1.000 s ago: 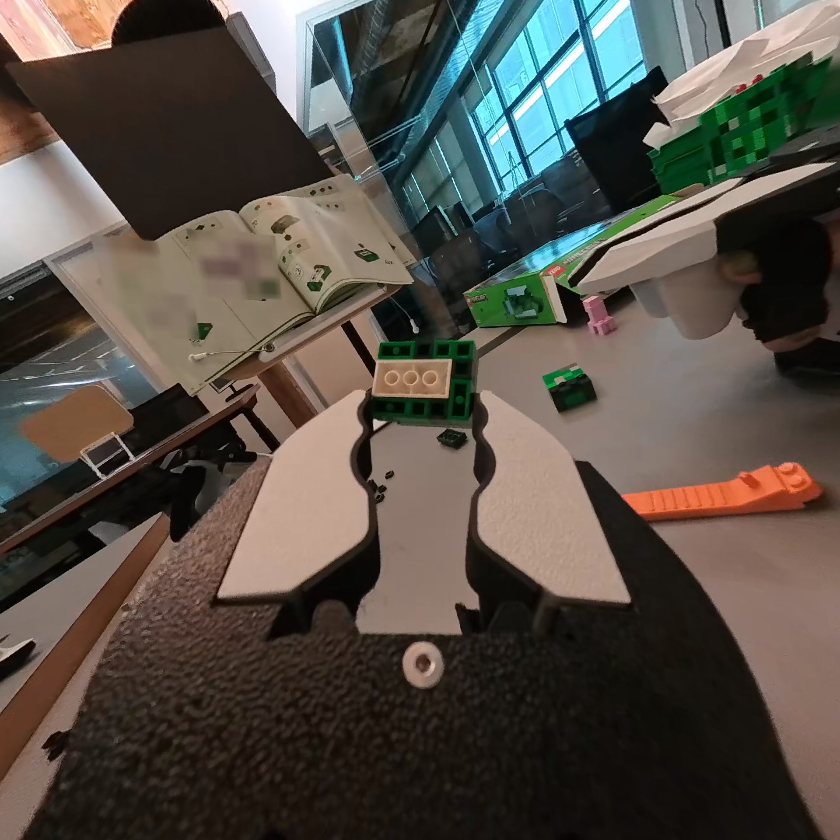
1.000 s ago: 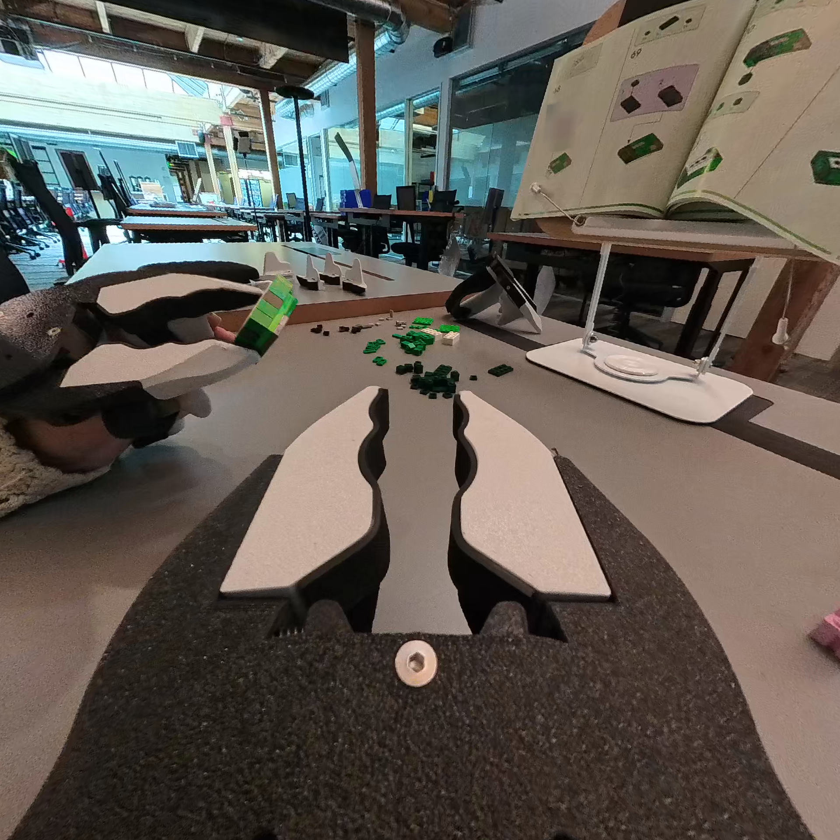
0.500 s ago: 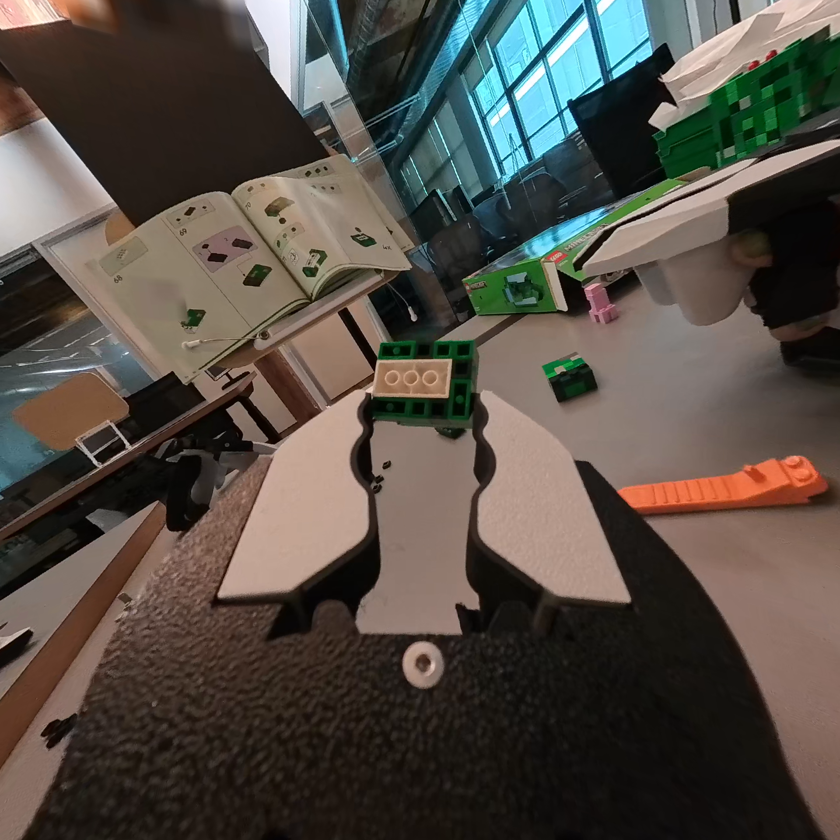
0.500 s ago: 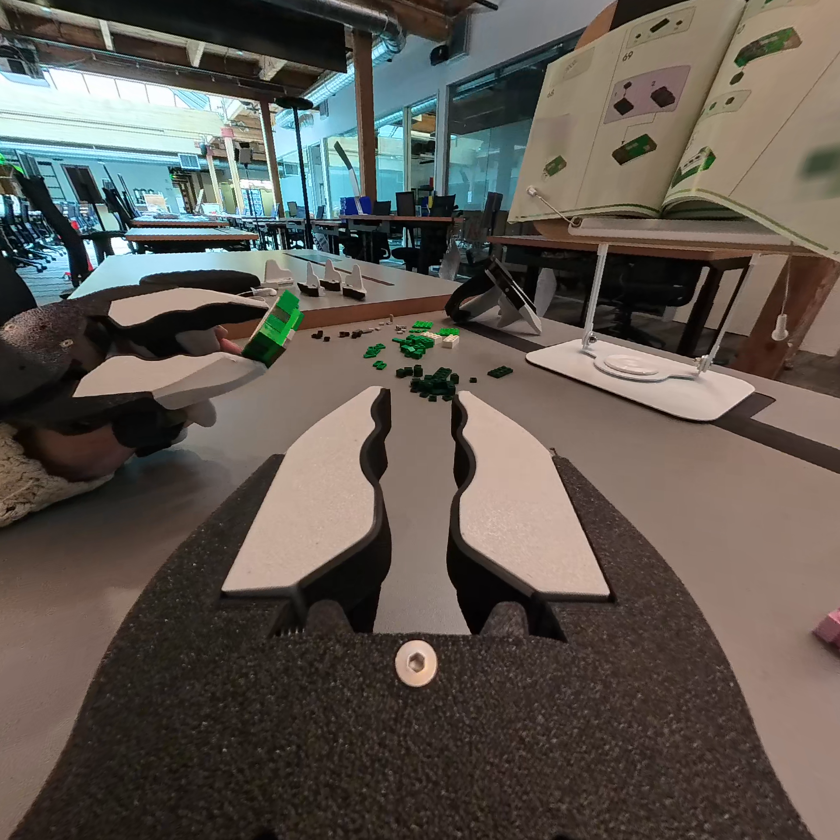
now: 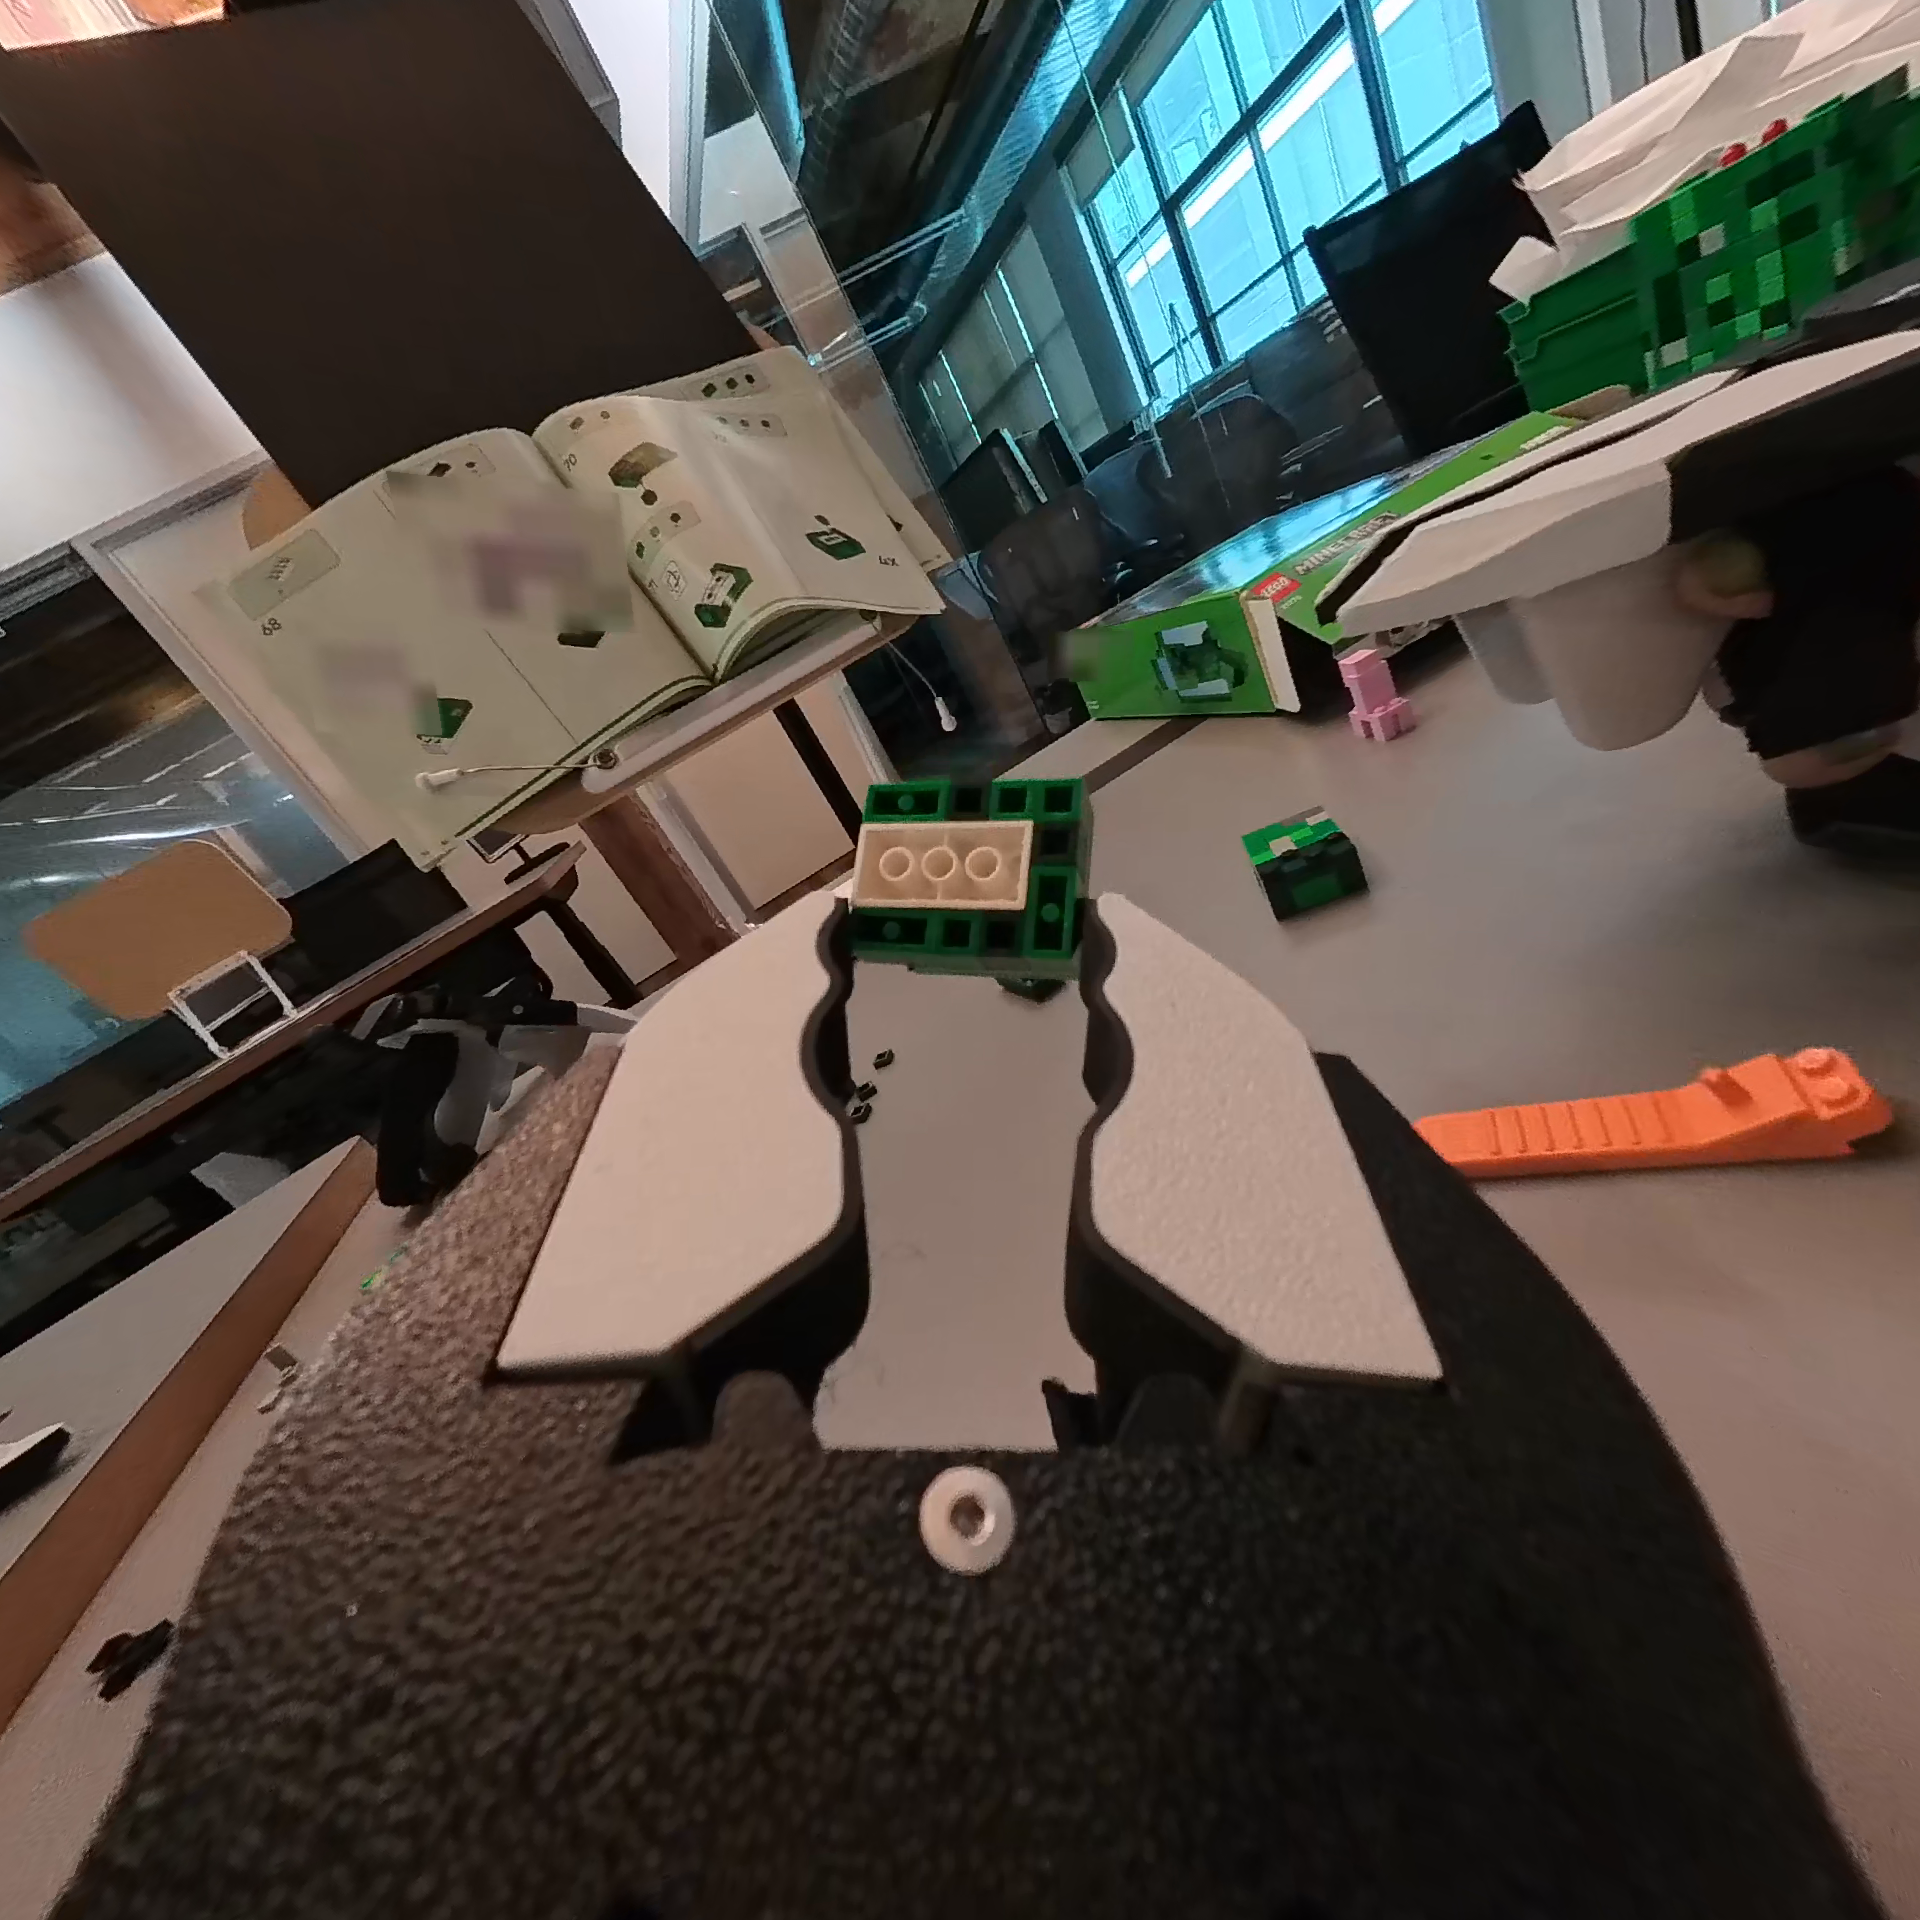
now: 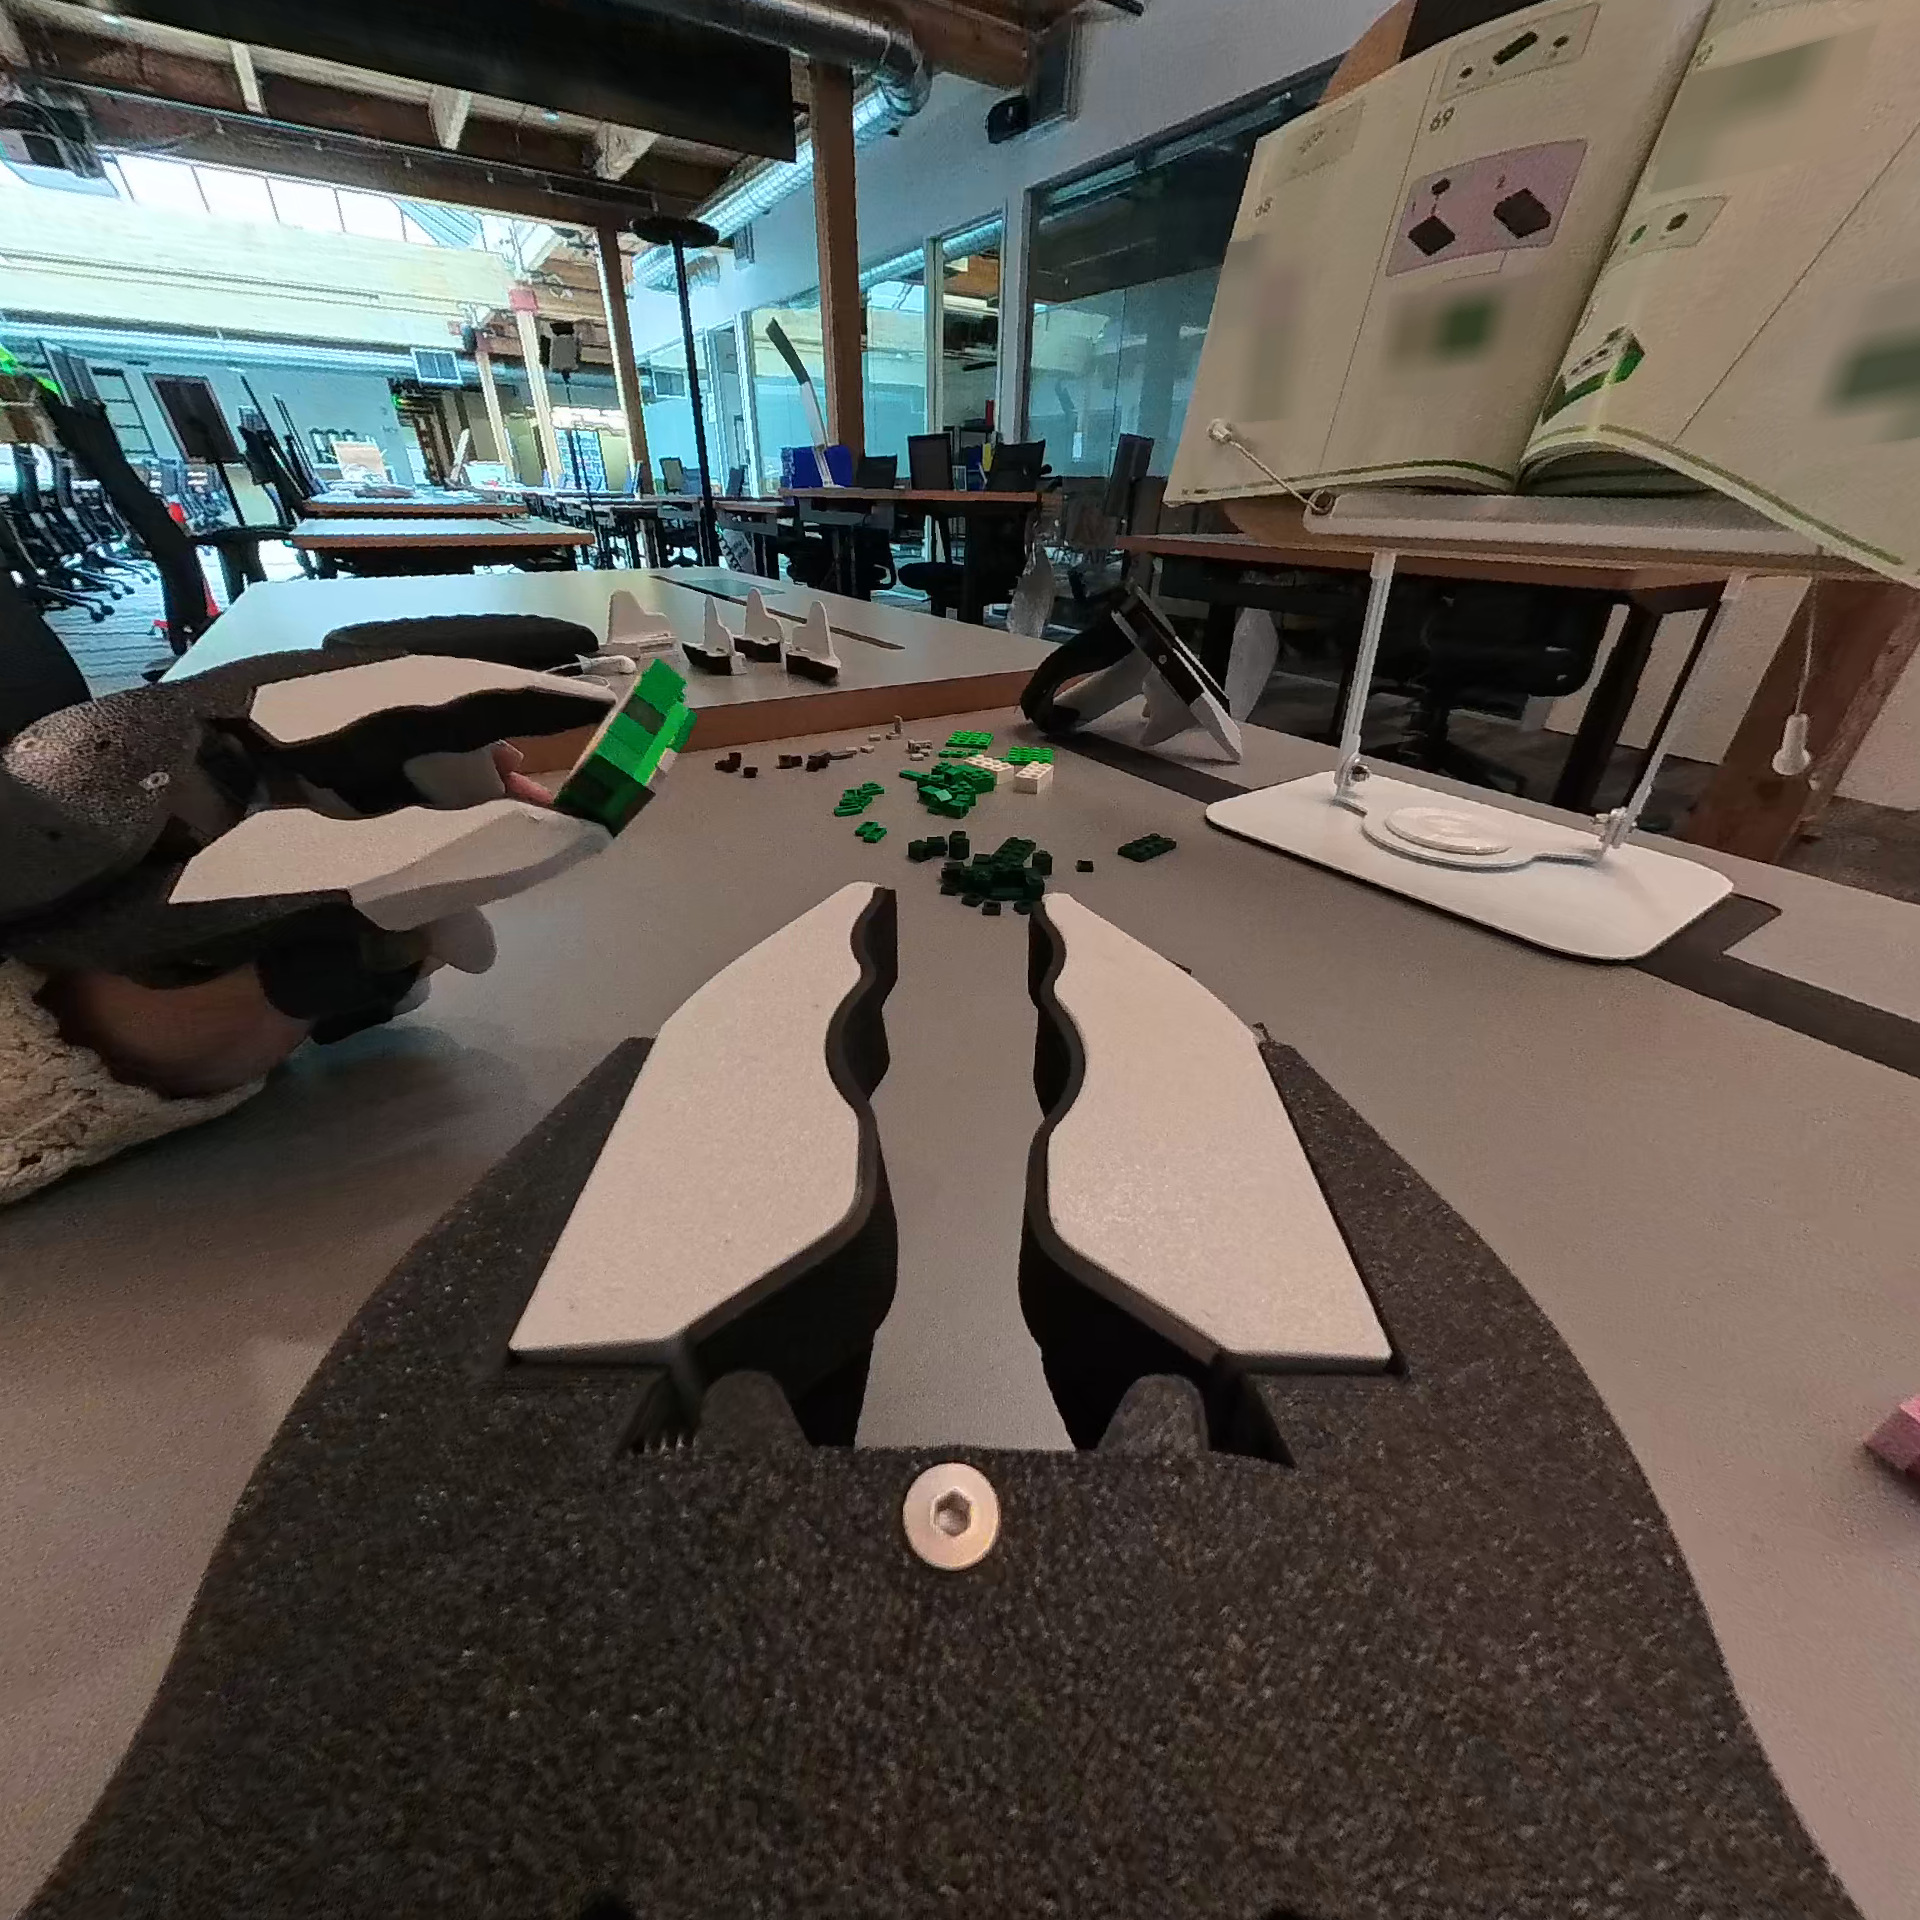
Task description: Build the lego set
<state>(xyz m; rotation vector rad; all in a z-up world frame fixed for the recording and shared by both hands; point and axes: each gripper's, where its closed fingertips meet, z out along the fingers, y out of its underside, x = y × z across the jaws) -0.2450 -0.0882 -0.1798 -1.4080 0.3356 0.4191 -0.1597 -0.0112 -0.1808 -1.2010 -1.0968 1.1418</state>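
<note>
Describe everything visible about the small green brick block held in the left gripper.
The green brick block is a small, chunky plastic assembly of bright and dark green bricks with one white brick set into the face toward the left wrist camera, showing its hollow underside tubes. The left gripper pinches it between its fingertips, above the grey table. In the right wrist view it tilts.

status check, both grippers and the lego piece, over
Left hand-held gripper shut on green lego block, held off the table. Right hand-held gripper open, empty, aimed at loose brick pile. Nothing in the way.
</note>
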